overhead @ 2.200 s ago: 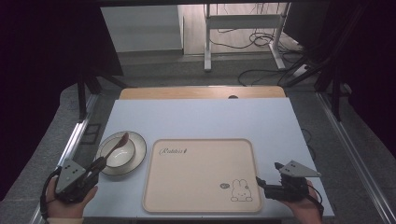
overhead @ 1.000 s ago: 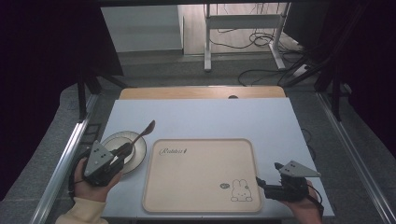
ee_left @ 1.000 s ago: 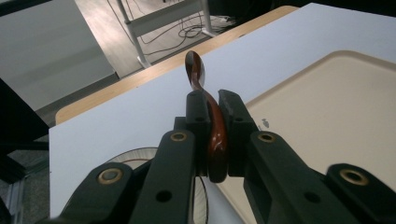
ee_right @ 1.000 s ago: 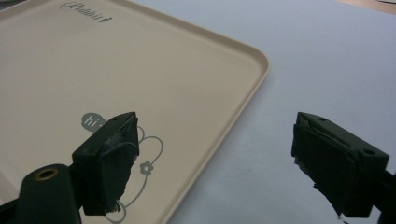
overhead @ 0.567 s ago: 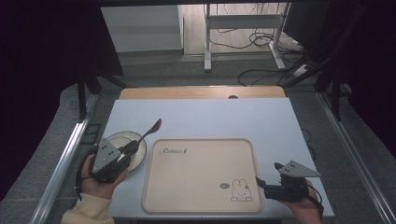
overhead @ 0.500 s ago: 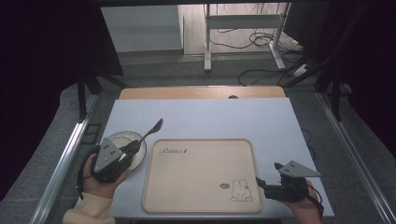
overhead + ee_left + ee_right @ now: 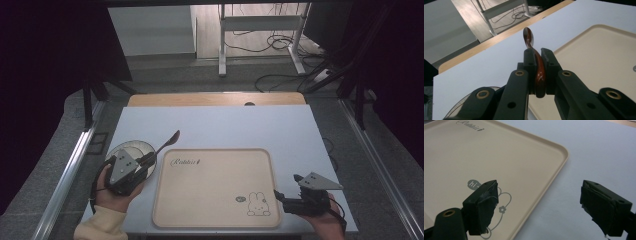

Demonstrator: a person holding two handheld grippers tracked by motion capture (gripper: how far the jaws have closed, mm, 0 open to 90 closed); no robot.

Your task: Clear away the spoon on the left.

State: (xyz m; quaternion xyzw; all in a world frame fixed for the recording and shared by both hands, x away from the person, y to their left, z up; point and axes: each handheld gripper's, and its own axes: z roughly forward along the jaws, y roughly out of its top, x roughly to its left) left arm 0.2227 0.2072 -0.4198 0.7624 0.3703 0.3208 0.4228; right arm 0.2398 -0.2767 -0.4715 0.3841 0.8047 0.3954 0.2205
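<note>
L hand-held gripper (image 7: 537, 72) pinches spoon (image 7: 534, 58) by handle above plate (image 7: 122, 150); long axis points up-right, tray (image 7: 215, 220) just right. R hand-held gripper (image 7: 539, 205) spread, idle.

- On the beige tray (image 7: 215, 185) in front of you, a script word stands near its far left corner; in the high view it reads roughly "Rabbit", followed by a small dark mark.
- In your right gripper view, the same word (image 7: 470, 125) sits at the top edge of the tray, partly cut off, so you can make out "Rabbit" only in part.
- Near the tray's near right corner, a small grey speech bubble (image 7: 474, 184) carries "hi" in light letters, beside a line drawing of a rabbit (image 7: 258, 205).
- You can read no other writing, number or sign.
</note>
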